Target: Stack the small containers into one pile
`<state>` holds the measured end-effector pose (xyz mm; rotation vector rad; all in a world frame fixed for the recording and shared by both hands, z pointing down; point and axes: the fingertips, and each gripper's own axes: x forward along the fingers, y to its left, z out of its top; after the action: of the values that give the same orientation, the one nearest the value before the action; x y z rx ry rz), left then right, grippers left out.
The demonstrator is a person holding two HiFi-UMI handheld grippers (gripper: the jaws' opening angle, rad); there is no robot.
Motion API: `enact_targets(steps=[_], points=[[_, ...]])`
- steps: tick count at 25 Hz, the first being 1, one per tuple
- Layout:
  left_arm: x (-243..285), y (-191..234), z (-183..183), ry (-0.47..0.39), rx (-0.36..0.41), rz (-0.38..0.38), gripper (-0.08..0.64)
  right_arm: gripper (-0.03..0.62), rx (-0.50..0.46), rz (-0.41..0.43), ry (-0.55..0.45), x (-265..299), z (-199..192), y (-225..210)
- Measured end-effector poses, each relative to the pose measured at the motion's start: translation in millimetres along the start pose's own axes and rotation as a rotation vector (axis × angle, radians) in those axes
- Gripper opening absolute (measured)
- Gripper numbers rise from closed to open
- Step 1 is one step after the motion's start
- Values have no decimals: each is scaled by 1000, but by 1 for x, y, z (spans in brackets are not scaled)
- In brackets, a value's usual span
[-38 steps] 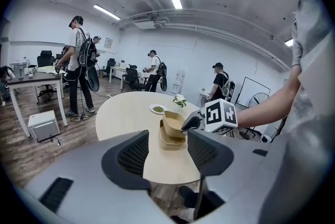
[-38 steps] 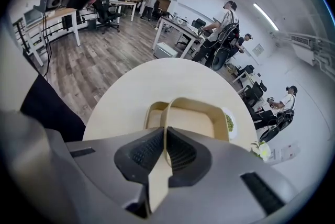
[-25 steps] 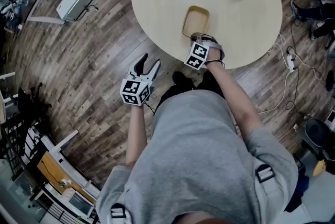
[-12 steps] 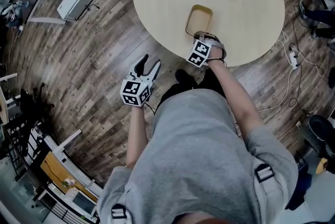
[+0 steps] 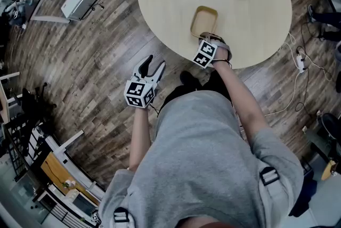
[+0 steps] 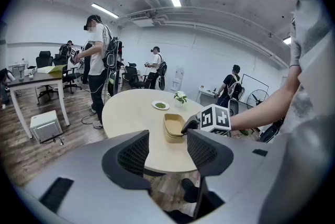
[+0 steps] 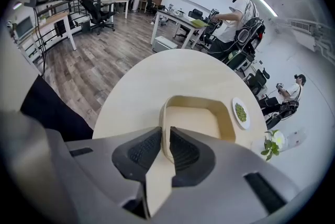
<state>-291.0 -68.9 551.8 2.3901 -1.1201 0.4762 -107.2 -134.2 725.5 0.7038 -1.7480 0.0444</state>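
Risk first. The tan rectangular plastic containers (image 5: pixel 204 19) sit nested in one pile, upper centre of the head view, close to the near edge of the round beige table (image 5: pixel 256 30). The right gripper (image 5: pixel 205 38) straddles the pile's near wall. If I pull that gripper back before the pads are fully clear, I judge a pad could drag the wall, tip the top container out of its seat, or slide the pile toward the table edge.

Right gripper: its jaws have just been opening. In the right gripper view they stand narrowly apart with the container wall between them, and the pads look barely clear of it.

Left gripper (image 5: pixel 153 64): left of centre in the head view, over the wooden floor, well apart from the table. Its jaws are spread wide with nothing between them.
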Motion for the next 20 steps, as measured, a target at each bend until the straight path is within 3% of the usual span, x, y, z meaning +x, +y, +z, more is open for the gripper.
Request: enact_targets(steps=[20], points=[[3, -18, 3, -8, 7, 5, 242, 133, 29, 79, -63, -12, -4, 7]])
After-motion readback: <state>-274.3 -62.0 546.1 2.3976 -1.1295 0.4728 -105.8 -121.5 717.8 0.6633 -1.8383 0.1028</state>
